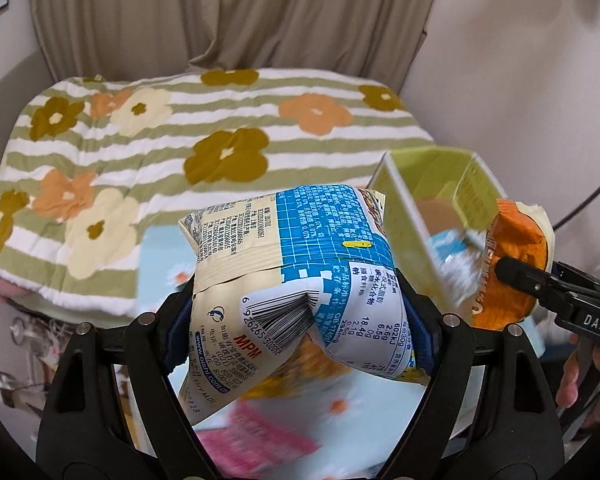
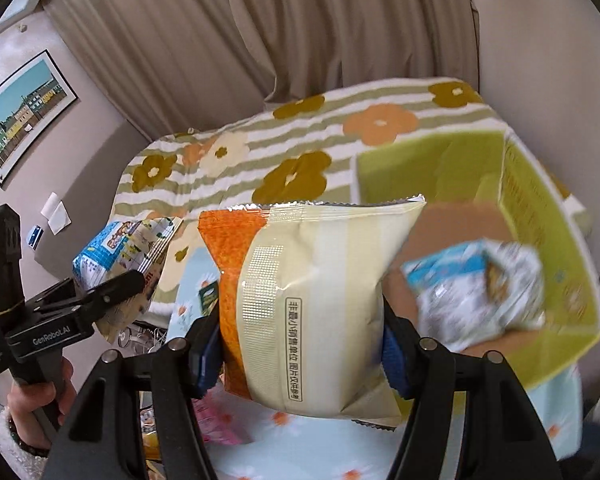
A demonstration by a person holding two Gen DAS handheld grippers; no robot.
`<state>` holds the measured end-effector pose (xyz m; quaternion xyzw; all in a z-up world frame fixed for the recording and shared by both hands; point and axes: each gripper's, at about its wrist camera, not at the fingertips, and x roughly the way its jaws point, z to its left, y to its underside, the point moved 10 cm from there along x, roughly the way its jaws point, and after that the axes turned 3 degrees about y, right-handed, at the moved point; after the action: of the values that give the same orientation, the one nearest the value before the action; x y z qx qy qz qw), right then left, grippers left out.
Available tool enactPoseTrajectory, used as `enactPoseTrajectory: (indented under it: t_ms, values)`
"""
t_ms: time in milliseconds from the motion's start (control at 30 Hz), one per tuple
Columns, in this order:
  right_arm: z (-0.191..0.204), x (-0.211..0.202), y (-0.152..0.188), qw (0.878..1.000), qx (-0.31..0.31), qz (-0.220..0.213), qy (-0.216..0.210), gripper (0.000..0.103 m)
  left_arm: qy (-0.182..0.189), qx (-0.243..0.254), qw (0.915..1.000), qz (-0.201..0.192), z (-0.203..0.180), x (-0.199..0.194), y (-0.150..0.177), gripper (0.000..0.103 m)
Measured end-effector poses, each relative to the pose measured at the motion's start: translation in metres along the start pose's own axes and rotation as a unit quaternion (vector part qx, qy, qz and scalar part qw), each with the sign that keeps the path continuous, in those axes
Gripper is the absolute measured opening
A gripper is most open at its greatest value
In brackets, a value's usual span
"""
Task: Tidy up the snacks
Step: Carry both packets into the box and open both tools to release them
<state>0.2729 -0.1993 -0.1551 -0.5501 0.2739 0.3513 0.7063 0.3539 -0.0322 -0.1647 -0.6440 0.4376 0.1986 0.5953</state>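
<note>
My left gripper (image 1: 296, 292) is shut on a blue-and-white snack bag (image 1: 300, 240), which bulges and creases between the blue pads, barcode side facing me. In the right wrist view, my right gripper (image 2: 300, 336) is shut on an orange-and-cream snack bag (image 2: 312, 272) held upright. Both bags hang above the table. The left gripper (image 2: 116, 284) and its blue bag (image 2: 116, 248) show at the left of that view. The orange bag (image 1: 516, 240) shows at the right of the left wrist view. An open green box (image 2: 540, 208) lies just right of it, with a blue-and-white packet (image 2: 480, 292) inside.
A striped blanket with flowers (image 1: 180, 128) covers a bed behind the table, with curtains beyond. A pale blue flowered tablecloth (image 1: 156, 256) lies below with a pink packet (image 1: 256, 432) on it. A person's hand (image 2: 32, 400) grips the left handle.
</note>
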Motion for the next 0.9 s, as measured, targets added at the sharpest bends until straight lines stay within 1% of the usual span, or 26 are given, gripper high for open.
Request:
enactPoseTrajectory:
  t_ms: [133,233,400,533,667,833,900]
  values:
    - [-0.041,-0.005,-0.032,1.0,-0.005,-0.006,-0.002,0.061,0.005,0.001,0.9999,-0.01,-0.045,0.019,-0.025,0.082]
    - [-0.076,-0.003,-0.052,1.0,-0.003,-0.002,-0.004,0.061,0.012,-0.004,0.9998,-0.014,-0.079,0.04,-0.042,0.082]
    - [-0.117,0.004,-0.074,1.0,0.004,0.004,0.0,0.061,0.024,0.005,0.9997,0.0,-0.133,0.08,-0.057,0.082]
    - [-0.143,0.013,-0.078,1.0,0.024,0.013,0.0,0.061,0.037,0.015,0.9989,0.024,-0.165,0.111,-0.063,0.082]
    - [-0.164,0.024,-0.075,0.999,0.048,0.023,0.009,0.061,0.036,0.04,0.9975,0.045,-0.182,0.141,-0.067,0.082]
    - [-0.183,0.03,-0.07,0.996,0.078,0.03,0.023,0.061,0.041,0.063,0.9944,0.074,-0.191,0.174,-0.065,0.082]
    - [-0.19,0.03,-0.071,0.996,0.084,0.03,0.027,0.061,0.042,0.068,0.9935,0.08,-0.194,0.184,-0.065,0.084]
